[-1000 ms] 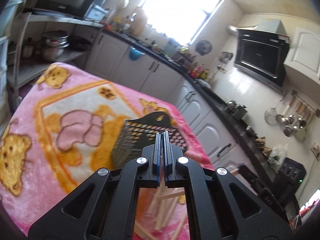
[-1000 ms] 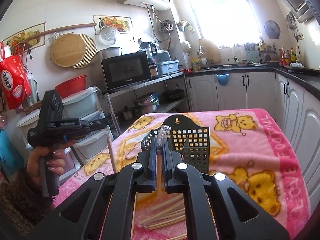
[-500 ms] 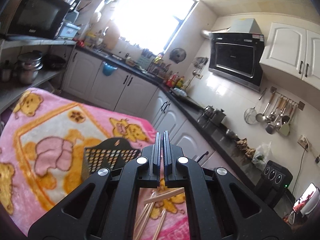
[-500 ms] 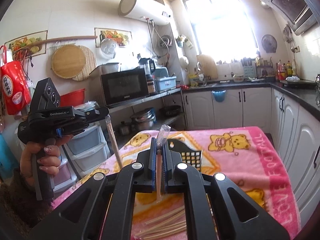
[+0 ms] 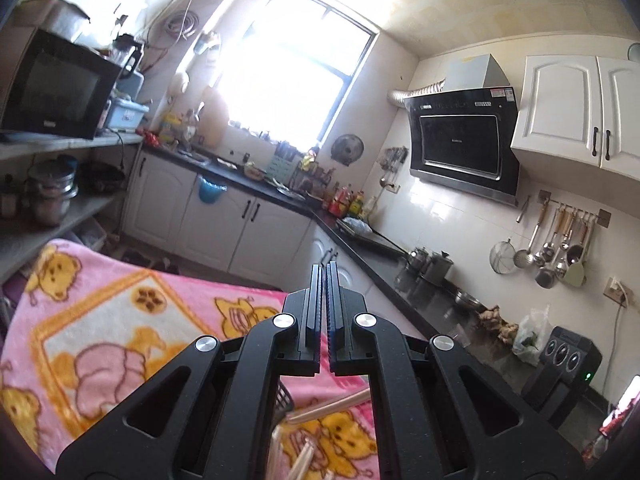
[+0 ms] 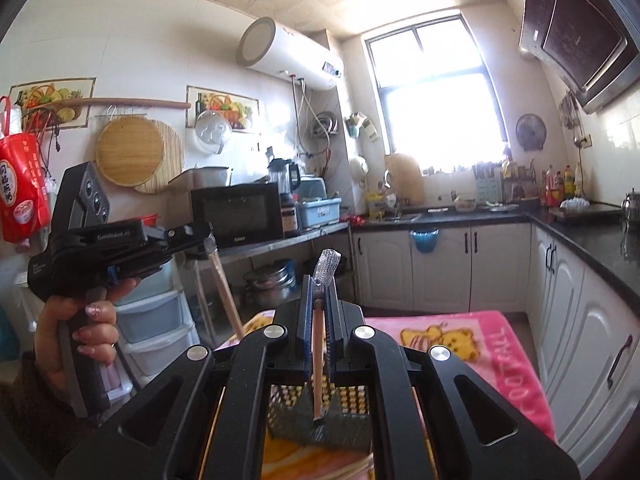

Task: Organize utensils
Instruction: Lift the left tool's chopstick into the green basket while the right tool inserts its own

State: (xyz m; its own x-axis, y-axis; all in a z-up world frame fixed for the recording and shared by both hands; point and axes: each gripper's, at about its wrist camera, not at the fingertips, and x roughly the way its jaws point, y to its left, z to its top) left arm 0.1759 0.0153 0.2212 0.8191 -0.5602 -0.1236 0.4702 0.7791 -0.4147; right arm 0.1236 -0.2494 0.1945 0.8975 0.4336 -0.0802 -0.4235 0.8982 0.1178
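— What's she got in her right gripper [image 6: 320,300]?

— One wrapped chopstick [image 6: 318,356], pinched between the two fingers. It stands nearly upright, its clear plastic wrapper tip sticking up above the fingertips and the lower end hanging down toward the dark mesh basket [image 6: 320,420] on the pink blanket [image 6: 480,344].

— And the left gripper [image 6: 202,240]?

— Its fingers are clenched too. From the right side you can see another wrapped chopstick [image 6: 224,292] caught at its tip, slanting down and away from it. In the left gripper's own view the fingers [image 5: 314,300] are pressed together and the stick itself isn't visible between them.

— Who's holding that one?

— A hand [image 6: 86,332] wrapped around the grip, a dark sleeve behind it. The gripper points roughly level, toward the shelf with the microwave [image 6: 236,212].

— Any more chopsticks about?

— Yes, several lie loose on the blanket [image 5: 120,320], seen just below the left gripper [image 5: 324,300], near the basket's rim [image 5: 283,396]. Those loose chopsticks [image 5: 328,406] are partly hidden by the gripper body.

— So where's the basket?

— On the blanket, straight under the right gripper, with its back wall standing upright.
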